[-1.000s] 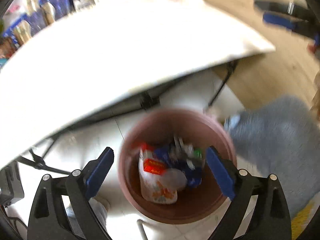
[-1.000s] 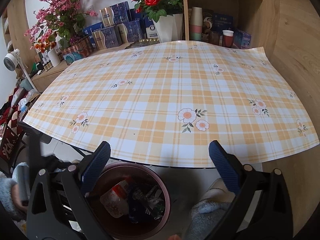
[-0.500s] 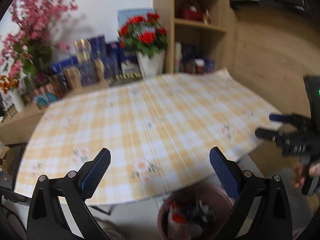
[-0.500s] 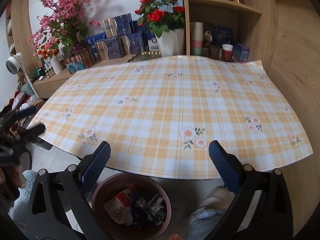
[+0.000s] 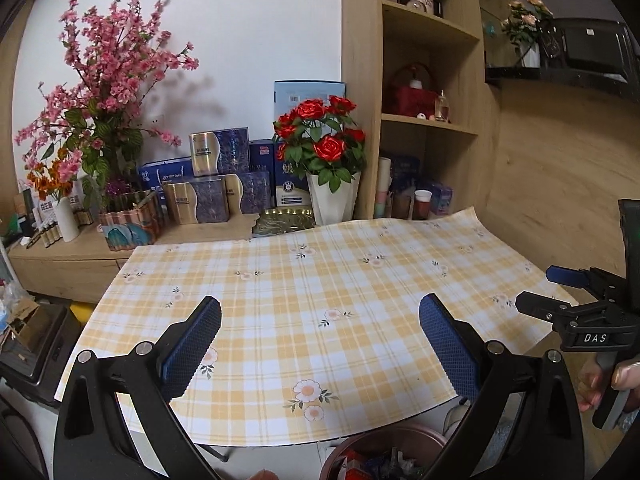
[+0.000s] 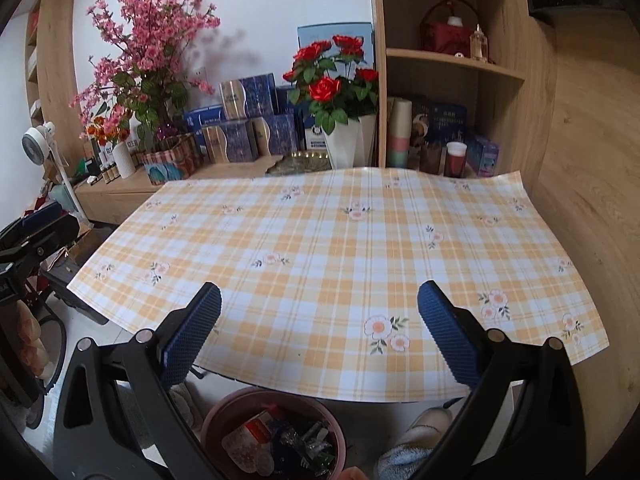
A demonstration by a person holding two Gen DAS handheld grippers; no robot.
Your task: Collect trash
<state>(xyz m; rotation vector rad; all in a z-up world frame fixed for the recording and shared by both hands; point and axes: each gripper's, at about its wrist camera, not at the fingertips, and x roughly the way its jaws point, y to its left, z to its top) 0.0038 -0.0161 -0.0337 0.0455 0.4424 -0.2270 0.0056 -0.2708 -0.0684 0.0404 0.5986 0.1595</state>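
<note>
Both tools are held up over the near edge of the bench [image 6: 320, 240]. The left tool [image 5: 320, 344] is spread wide with nothing between its blue pads, and the right tool [image 6: 320, 336] is likewise released and empty. No trash is seen on the checked cloth; the trash [image 6: 276, 444] lies in the bin [image 6: 212, 424] on the floor below the near edge, between the right tool's fingers in its own view.

The collecting looks close to finished, so a last sweep of the bench is judged the step in hand. It would be done best with the tools kept level and low and carried slowly from left to right, so that a flat wrapper is not missed against the flower print.

The cloth is smooth and glossy, likely slippery, and its far edge is rippled. The bin is round, brownish-pink plastic. Crinkled foil and a soft printed pouch are seen inside.
</note>
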